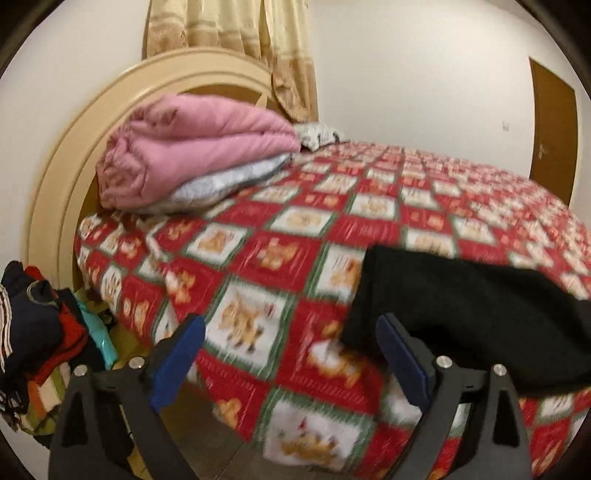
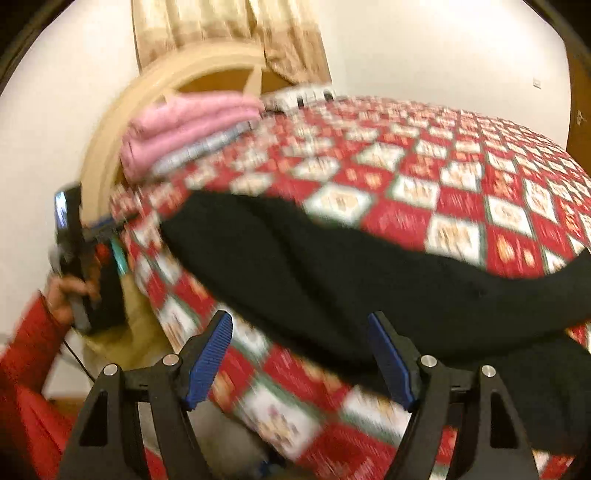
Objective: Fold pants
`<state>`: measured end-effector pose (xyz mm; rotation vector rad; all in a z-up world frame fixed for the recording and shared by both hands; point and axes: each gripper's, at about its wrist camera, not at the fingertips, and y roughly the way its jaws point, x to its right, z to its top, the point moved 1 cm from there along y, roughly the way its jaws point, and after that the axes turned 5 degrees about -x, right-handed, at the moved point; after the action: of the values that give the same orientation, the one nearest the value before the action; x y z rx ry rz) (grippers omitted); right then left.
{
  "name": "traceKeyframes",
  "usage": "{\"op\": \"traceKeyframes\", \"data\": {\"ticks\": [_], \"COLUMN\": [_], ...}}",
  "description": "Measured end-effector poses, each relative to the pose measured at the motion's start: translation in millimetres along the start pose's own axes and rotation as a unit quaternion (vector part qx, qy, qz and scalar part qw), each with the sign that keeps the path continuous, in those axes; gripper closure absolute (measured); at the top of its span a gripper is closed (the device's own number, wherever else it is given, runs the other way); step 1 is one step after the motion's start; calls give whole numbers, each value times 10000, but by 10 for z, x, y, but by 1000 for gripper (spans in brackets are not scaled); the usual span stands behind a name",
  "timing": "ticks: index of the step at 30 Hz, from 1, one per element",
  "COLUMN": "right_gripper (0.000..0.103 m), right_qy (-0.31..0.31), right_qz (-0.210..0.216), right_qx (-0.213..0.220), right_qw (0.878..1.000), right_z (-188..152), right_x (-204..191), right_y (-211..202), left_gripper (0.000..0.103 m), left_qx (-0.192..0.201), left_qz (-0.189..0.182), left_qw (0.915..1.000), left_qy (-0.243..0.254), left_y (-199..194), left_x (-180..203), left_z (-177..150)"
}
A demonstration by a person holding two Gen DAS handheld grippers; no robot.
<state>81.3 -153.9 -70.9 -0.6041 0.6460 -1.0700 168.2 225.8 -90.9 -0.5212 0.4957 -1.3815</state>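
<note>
Pants (image 2: 332,266) lie limp on the bed (image 2: 461,177), probably soft and light; best pinched at an edge; both grippers (image 1: 291,354) (image 2: 301,354) gape empty

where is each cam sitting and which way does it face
Left wrist: sits on the left gripper, facing across the bed toward the headboard and pink blanket; its open jaws show, black pants at the right.
Right wrist: sits on the right gripper, facing the same way over the pants; its open jaws show, plus the left gripper held by a red-sleeved hand.
Shared: bed, pants, blanket, headboard, curtain.
</note>
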Motion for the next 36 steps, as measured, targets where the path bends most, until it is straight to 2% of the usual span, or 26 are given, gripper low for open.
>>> {"op": "traceKeyframes", "data": {"ticks": [2,5,7,9,10,11,13,15,17,19,22,25,26,27,29,30,34,36], "right_gripper": [27,27,27,27,27,27,27,27,27,27,27,27,27,27,27,27,27,27], "right_qy": [65,17,-15,10,51,68,-21,-86,58,256,319,222,178,158,147,162,218,185], "right_qz": [81,237,371,542,673,780,701,525,509,566,565,474,429,404,386,397,403,368], "right_qx": [263,280,38,-255,-354,-422,-487,-598,-724,-648,-599,-602,-609,-613,-614,-605,-579,-581], "right_qw": [9996,9993,9993,9982,9971,9960,9963,9968,9961,9960,9961,9968,9971,9972,9973,9972,9973,9975], "right_z": [194,345,359,304,258,213,120,50,11,-15,-45,-57,-62,-63,-65,-65,-70,-72], "right_x": [-76,-226,-351,-467,-518,-569,-627,-643,-595,-537,-529,-551,-566,-572,-572,-571,-570,-587], "right_y": [54,294,550,760,827,882,964,1083,1179,1199,1176,1160,1159,1160,1163,1164,1171,1168], "left_gripper": [7,7,6,7,7,8,8,8,8,8,9,13,18,24,26,26,26,26], "left_qx": [-88,63,208,-40,-238,-347,-467,-520,-560,-681,-887,-1028,-1180,-1422,-1643,-1639,-1418,-1445], "left_qz": [-133,-420,-266,42,-15,-225,-742,-1219,-1521,-1840,-2238,-2461,-2526,-2690,-2863,-2869,-2735,-2798], "left_qw": [9999,9991,9989,9988,9989,9989,9958,9889,9827,9746,9607,9473,9407,9279,9133,9118,9257,9252], "left_qy": [-4,88,327,485,406,233,-274,-680,-892,-1080,-1385,-1772,-1932,-2155,-2385,-2437,-2193,-2117], "left_y": [12,-65,-60,50,91,82,25,-18,-15,61,238,422,486,555,550,502,284,303], "left_x": [94,322,510,604,604,560,412,323,300,313,363,359,340,333,311,298,339,383], "left_z": [76,118,136,112,76,31,-73,-140,-159,-156,-126,-86,-89,-106,-169,-199,-280,-286]}}
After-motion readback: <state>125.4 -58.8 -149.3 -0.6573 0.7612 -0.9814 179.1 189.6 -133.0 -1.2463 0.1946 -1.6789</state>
